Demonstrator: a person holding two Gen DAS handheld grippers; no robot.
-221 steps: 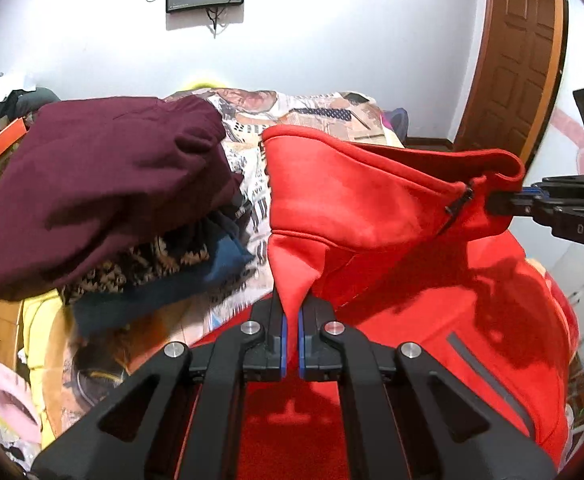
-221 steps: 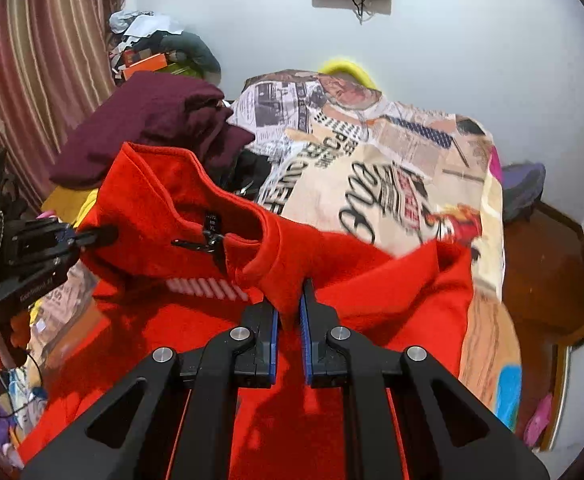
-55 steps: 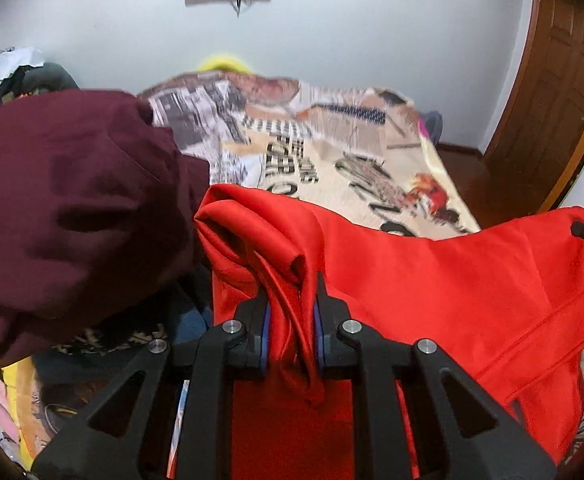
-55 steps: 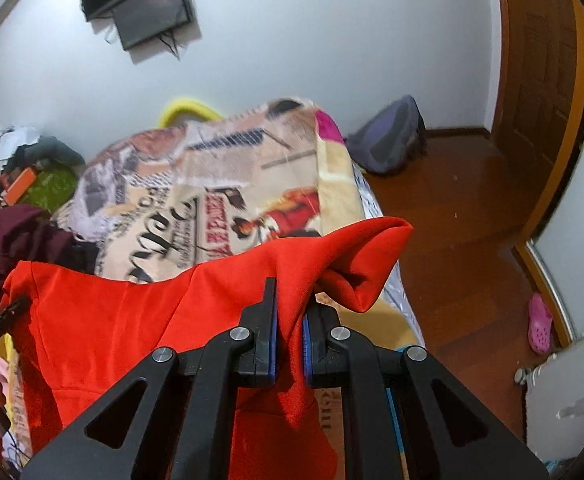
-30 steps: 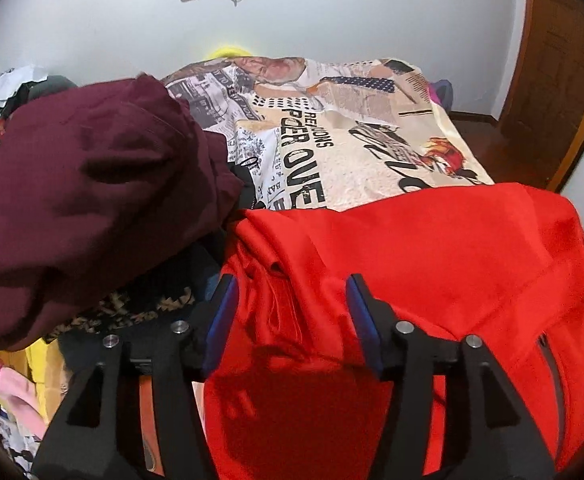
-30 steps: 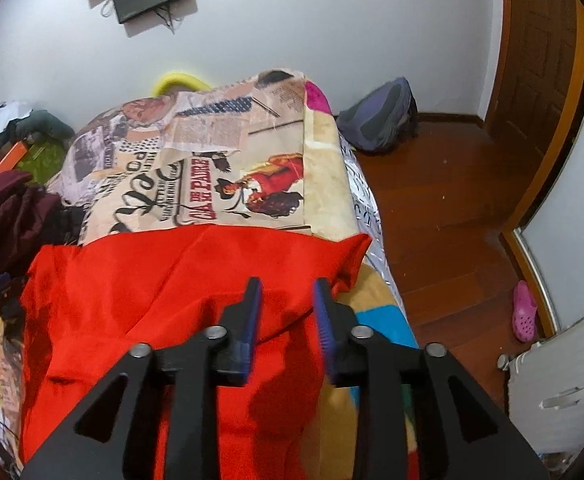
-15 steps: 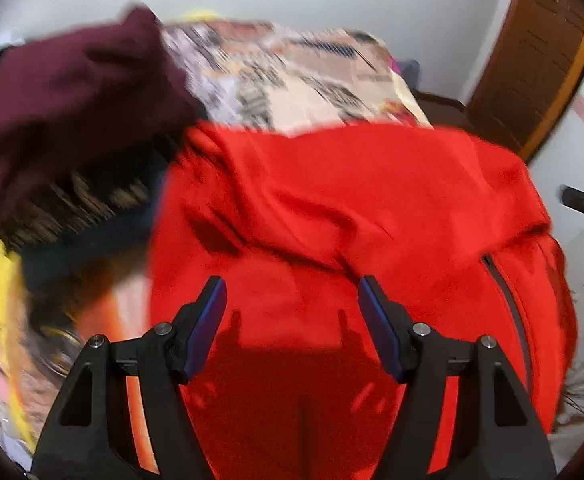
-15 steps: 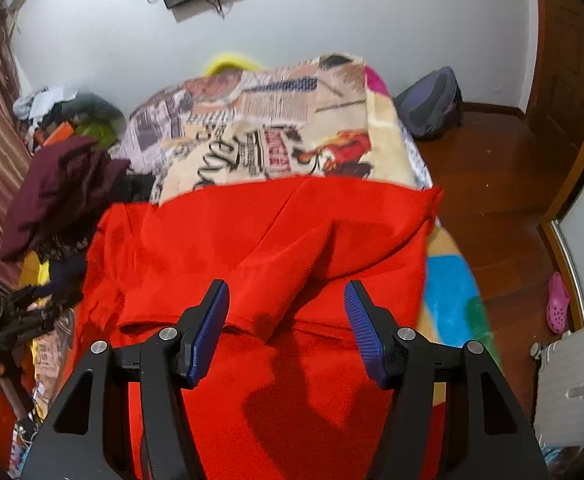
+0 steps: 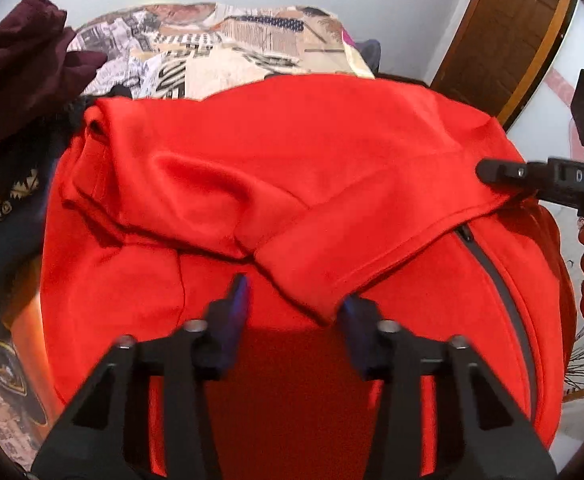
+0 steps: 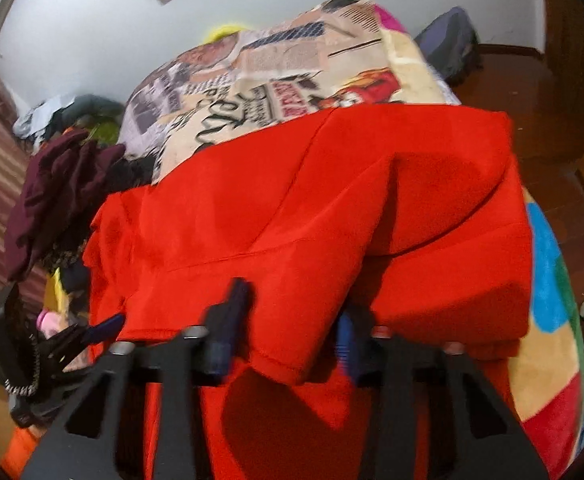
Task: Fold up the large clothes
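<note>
I've let go: both my grippers, left (image 9: 294,304) and right (image 10: 292,320), spread wide over the red jacket (image 9: 292,168); the right view is blurred.

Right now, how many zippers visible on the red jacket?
1. A dark zipper runs down the right part of the red jacket in the left wrist view, emerging from under the folded-over flap. Others may be hidden under the folds.

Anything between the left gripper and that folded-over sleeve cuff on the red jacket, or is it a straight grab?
Nothing visible is in the way. The left gripper is open, its fingers either side of the red jacket's cuff. The maroon clothes pile sits off to the left, clear of it.
</note>
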